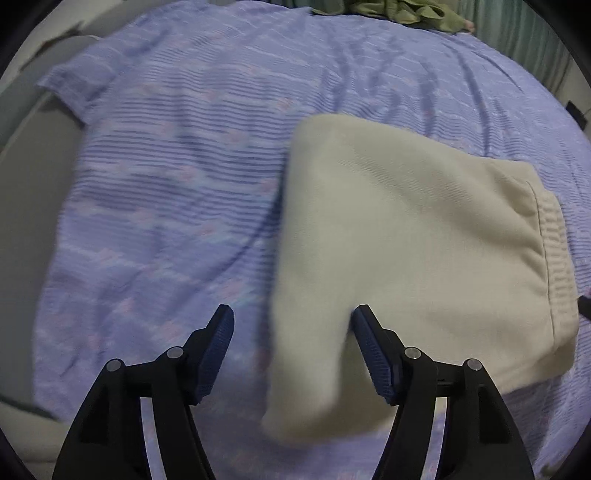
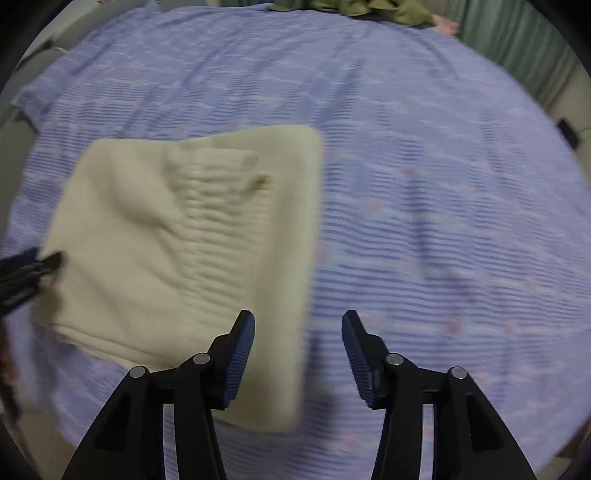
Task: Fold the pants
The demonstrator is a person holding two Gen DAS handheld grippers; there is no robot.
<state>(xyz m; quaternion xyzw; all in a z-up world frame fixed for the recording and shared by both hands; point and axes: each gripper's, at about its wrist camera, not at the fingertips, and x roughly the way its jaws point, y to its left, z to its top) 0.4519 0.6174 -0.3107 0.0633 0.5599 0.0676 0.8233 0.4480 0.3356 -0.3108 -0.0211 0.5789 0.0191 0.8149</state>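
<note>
Looking at cream pants lying folded on the lavender striped bedsheet, toward its near edge. My left gripper and right gripper both hang spread wide, holding nothing. Fabric looks soft, light, floppy; I'd pinch the thick ribbed waistband or a folded edge.

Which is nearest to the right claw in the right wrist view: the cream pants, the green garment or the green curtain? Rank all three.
From the right claw:
1. Cream pants, folded, just ahead and left, lying under its left finger.
2. Green garment at the bed's far edge.
3. Green curtain beyond the bed, far right.
</note>
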